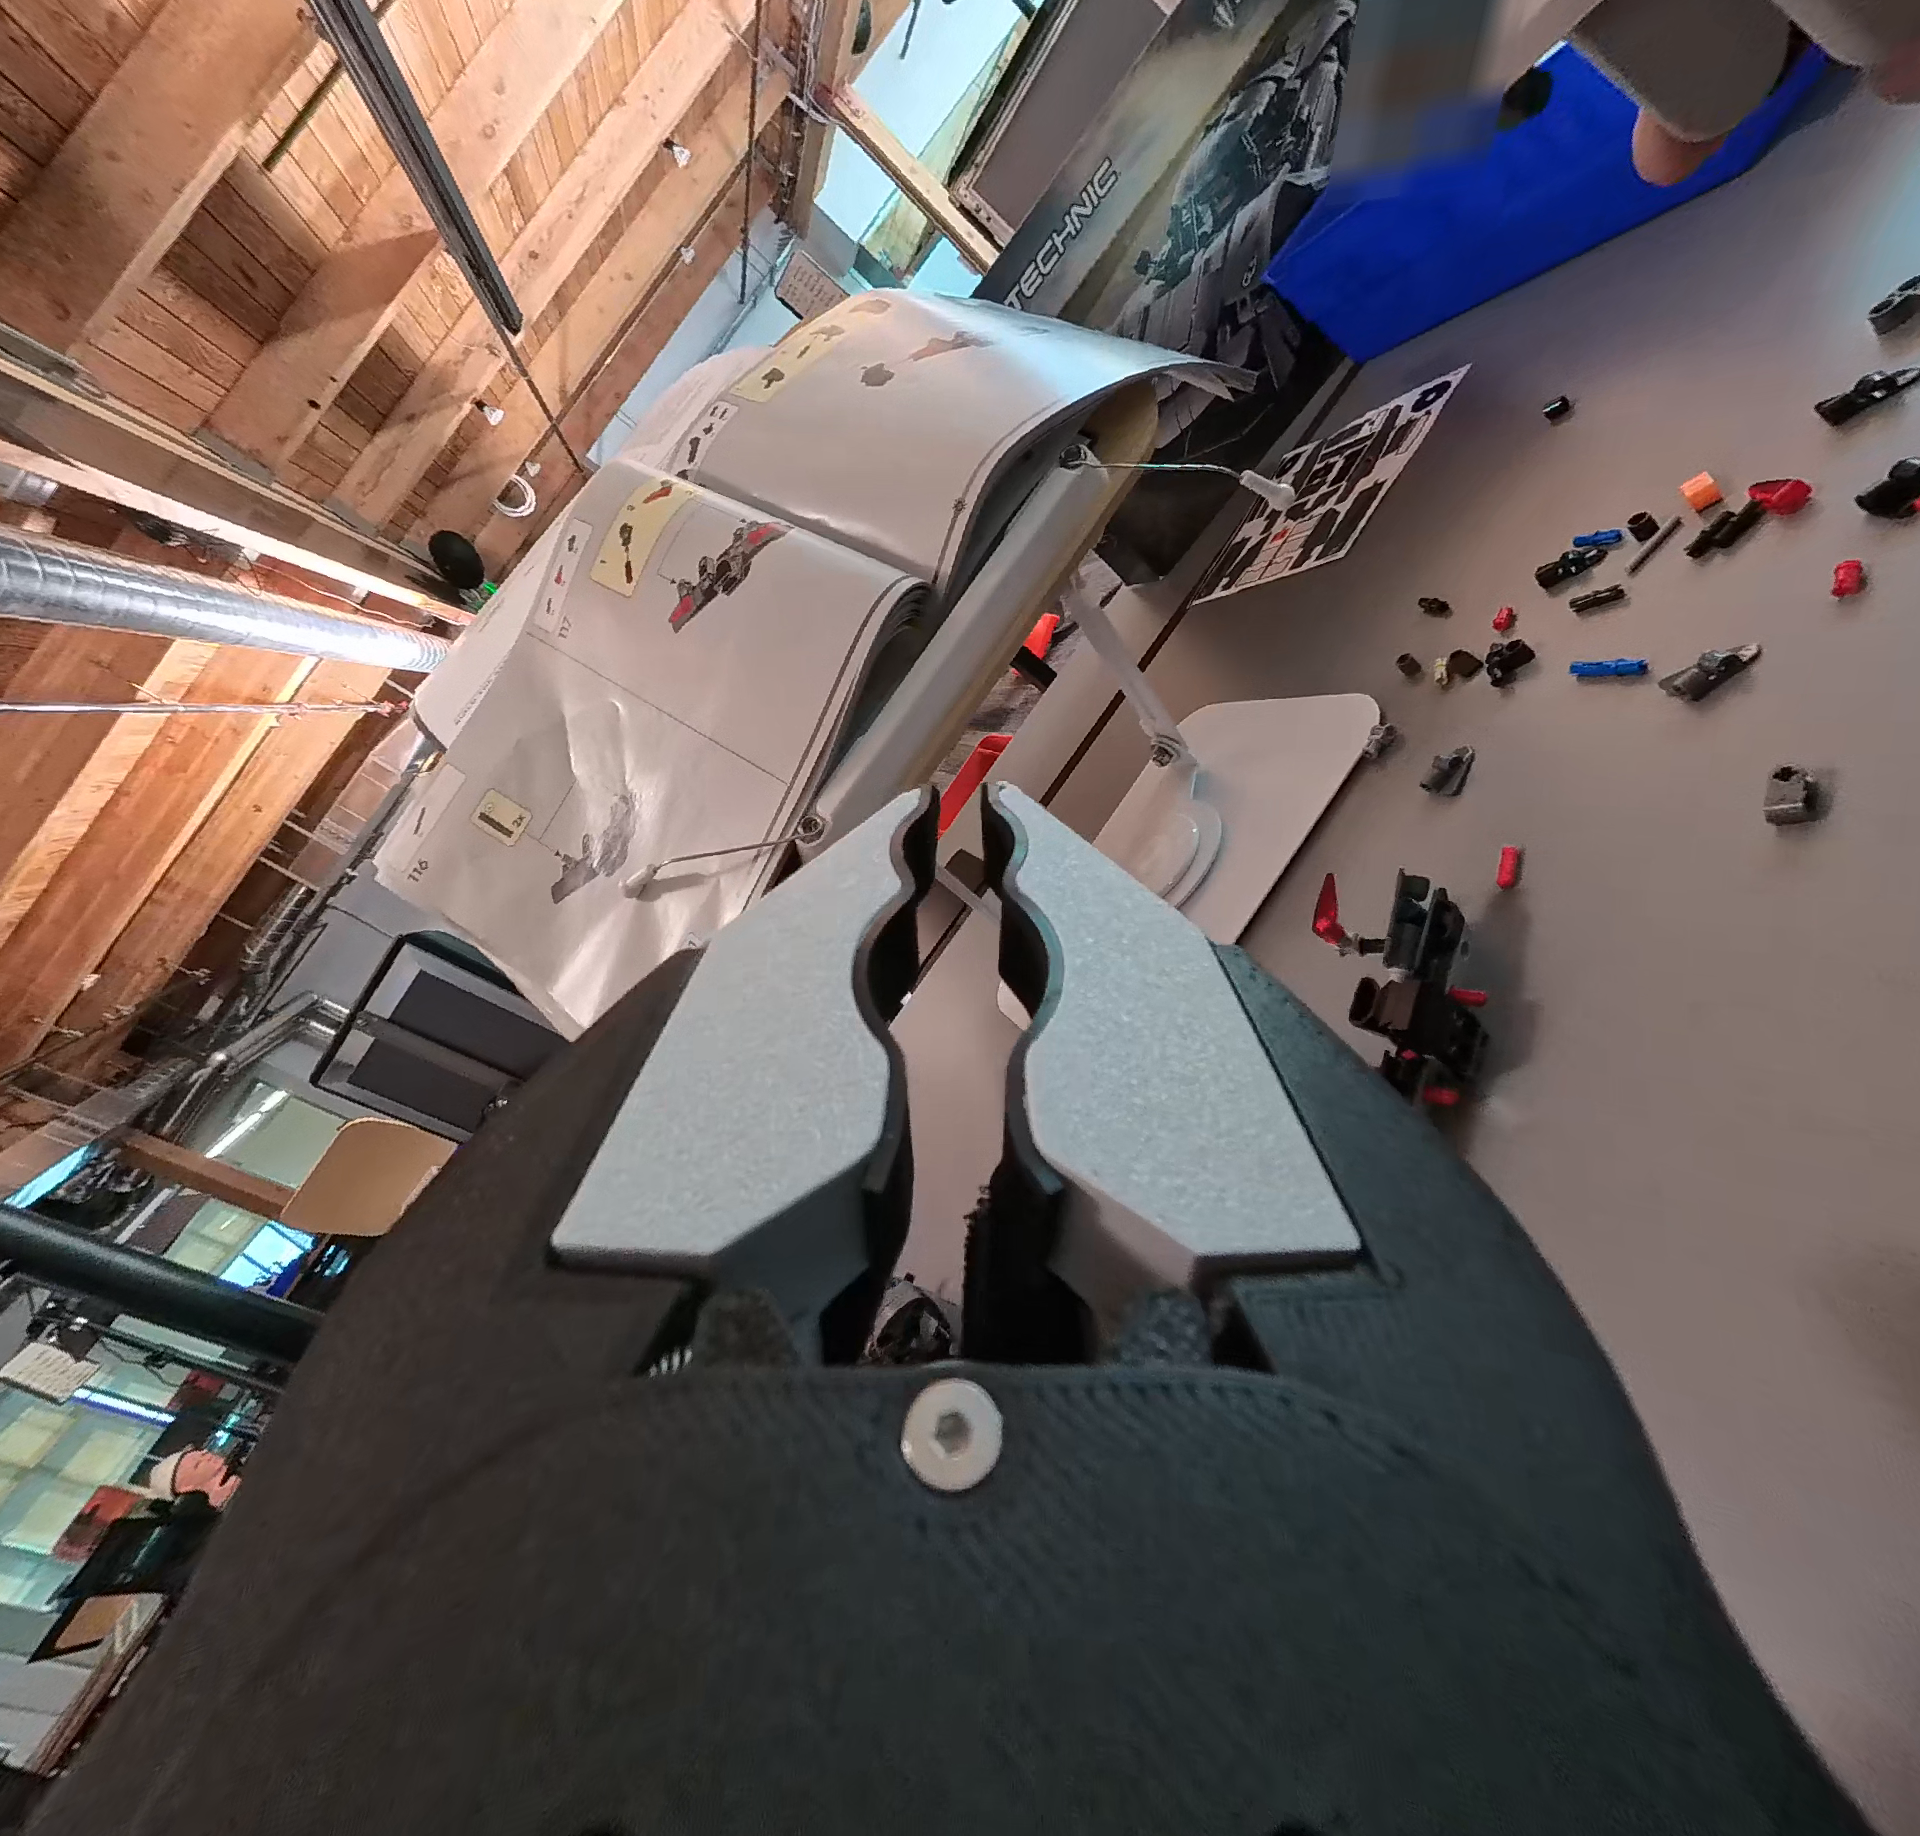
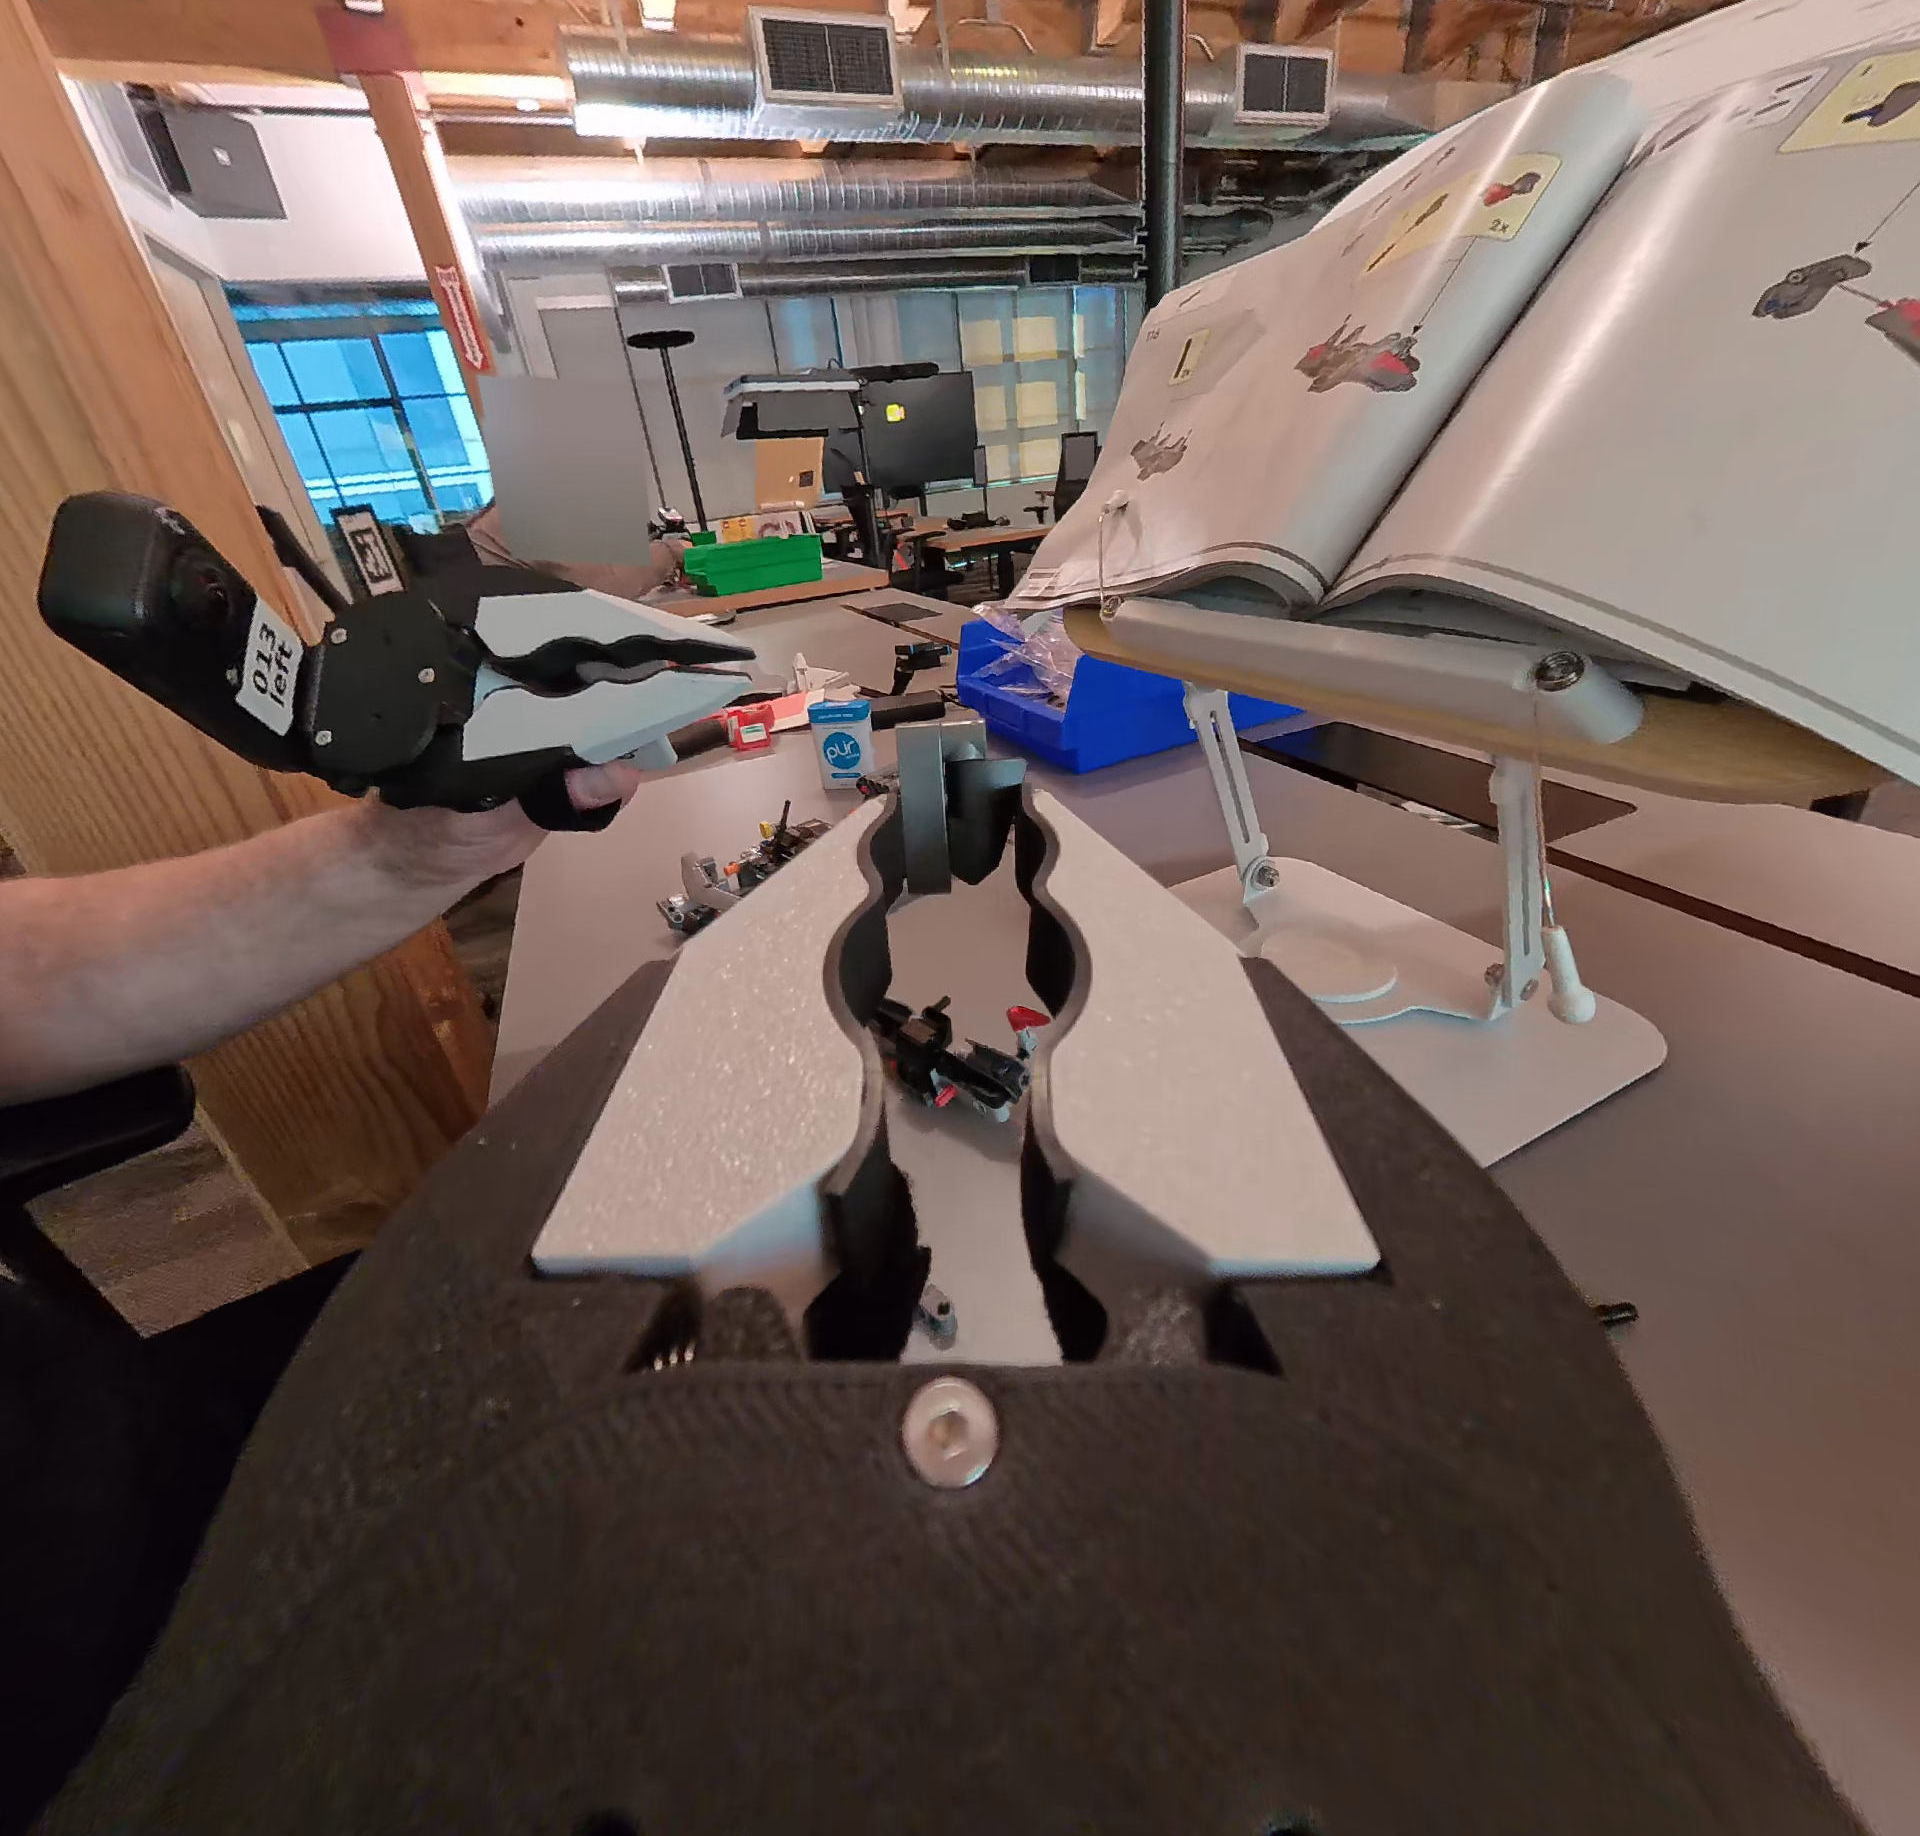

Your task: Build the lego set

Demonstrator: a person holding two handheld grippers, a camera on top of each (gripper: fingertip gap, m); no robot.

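Clearly the build is midway: a small black-and-red sub-assembly (image 2: 951, 1059) lies on the bench (image 2: 1714, 1267) beside the instruction book's stand (image 2: 1455, 1038), loose pieces (image 1: 1621, 581) scattered nearby. The left claw (image 1: 961, 799) is nearly closed and empty; the right claw (image 2: 951, 820) grips a grey part (image 2: 925, 810).

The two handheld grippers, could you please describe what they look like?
Both match: the right gripper and left gripper have pale grey textured fingers with wavy black inner edges, set in a black ribbed body with a silver hex screw. The left one carries a black camera, a white sticker and a square black-and-white marker. The forearm is bare.
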